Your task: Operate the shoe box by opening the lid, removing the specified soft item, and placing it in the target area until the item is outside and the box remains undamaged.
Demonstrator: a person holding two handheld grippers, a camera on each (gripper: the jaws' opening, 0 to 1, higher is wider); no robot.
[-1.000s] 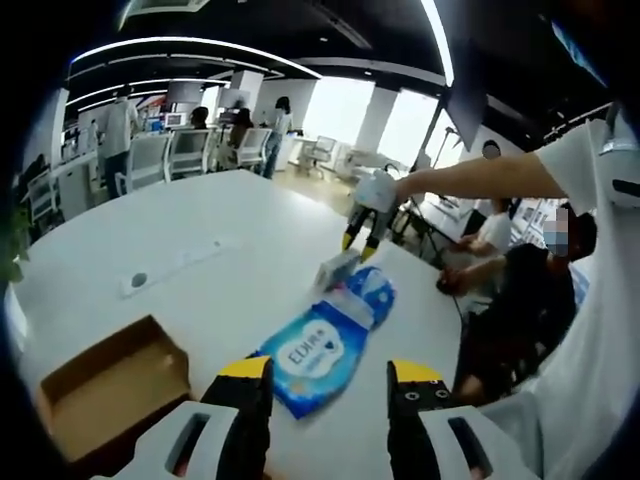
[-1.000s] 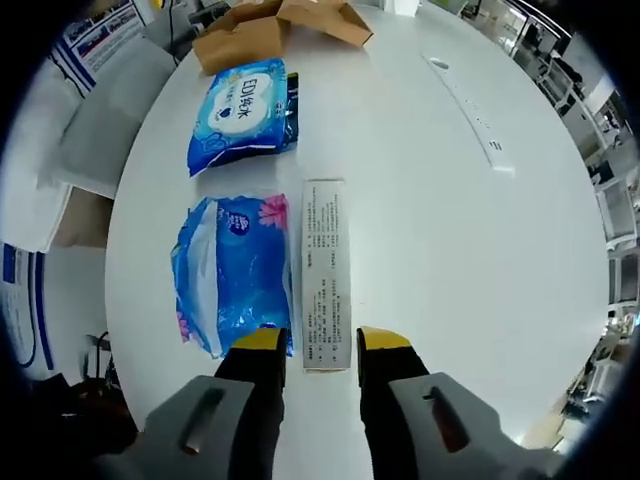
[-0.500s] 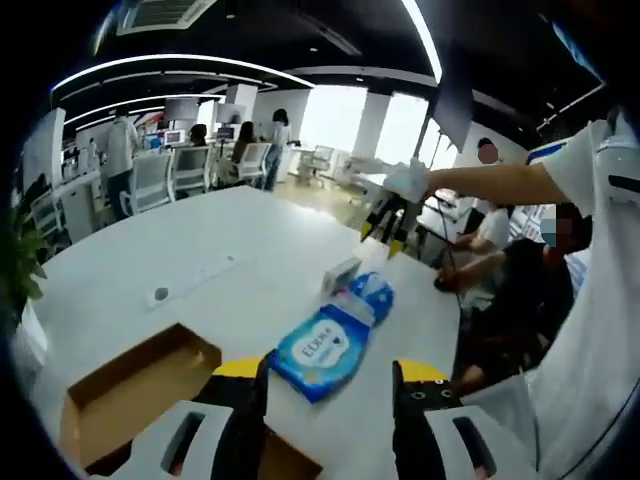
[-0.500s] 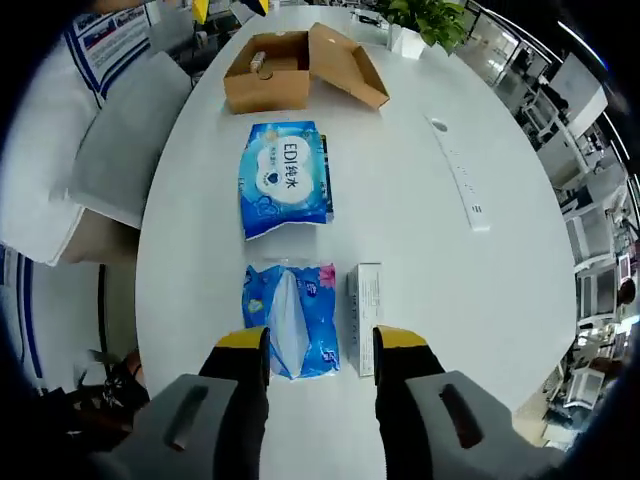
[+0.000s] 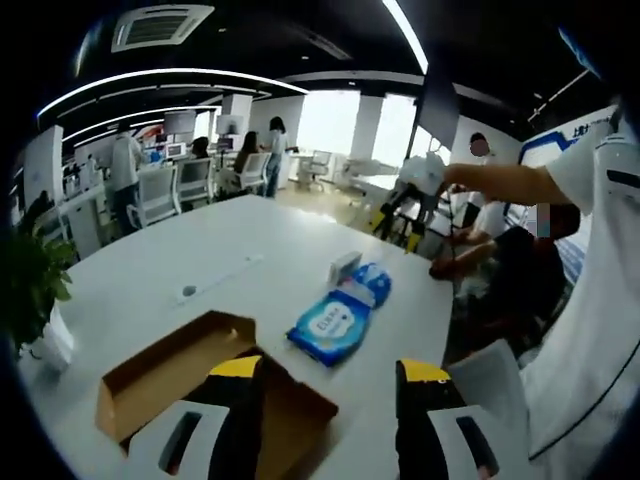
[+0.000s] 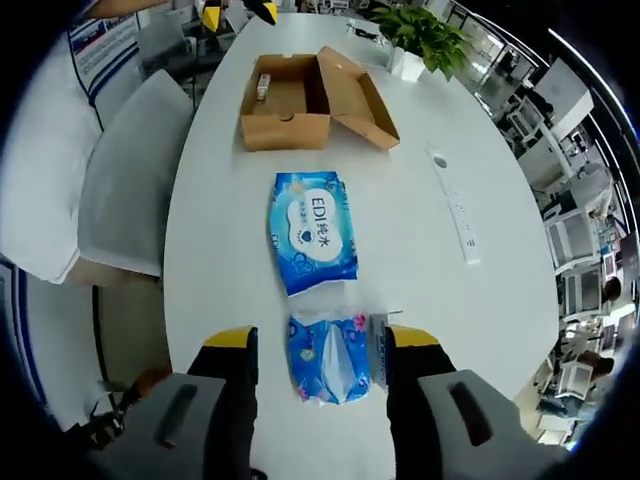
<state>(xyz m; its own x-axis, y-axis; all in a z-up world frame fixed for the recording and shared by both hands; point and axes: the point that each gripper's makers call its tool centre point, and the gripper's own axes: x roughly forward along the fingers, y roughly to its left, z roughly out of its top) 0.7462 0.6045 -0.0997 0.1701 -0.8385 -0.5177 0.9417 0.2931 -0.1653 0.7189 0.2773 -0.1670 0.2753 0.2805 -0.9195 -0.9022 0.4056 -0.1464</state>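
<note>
The brown cardboard shoe box [image 6: 288, 108] stands open on the white table [image 6: 420, 280], its lid [image 6: 358, 82] folded back. A small pale item [image 6: 262, 84] lies inside at one end. The same box [image 5: 190, 385] sits just beyond my left gripper [image 5: 330, 370], which is open and holds nothing. A blue wipes pack [image 6: 313, 232] [image 5: 330, 327] lies outside the box. Past it are a flowered tissue pack [image 6: 328, 358] [image 5: 372, 285] and a slim white carton [image 6: 378, 348] [image 5: 344, 267]. My right gripper [image 6: 320, 340] hangs open high above them, and appears far off as the right gripper [image 5: 400, 210].
A grey chair [image 6: 125, 190] stands against the table's near side. A white power strip [image 6: 455, 210] lies on the table and a potted plant [image 6: 415, 25] stands at its end. The left gripper [image 6: 238, 12] shows beyond the box. People sit by the table's far edge [image 5: 480, 250].
Both cameras have pulled back. The right gripper has risen well above the tissue pack and carton. The left gripper has drawn back until the box sits under its jaws. The packs have not moved.
</note>
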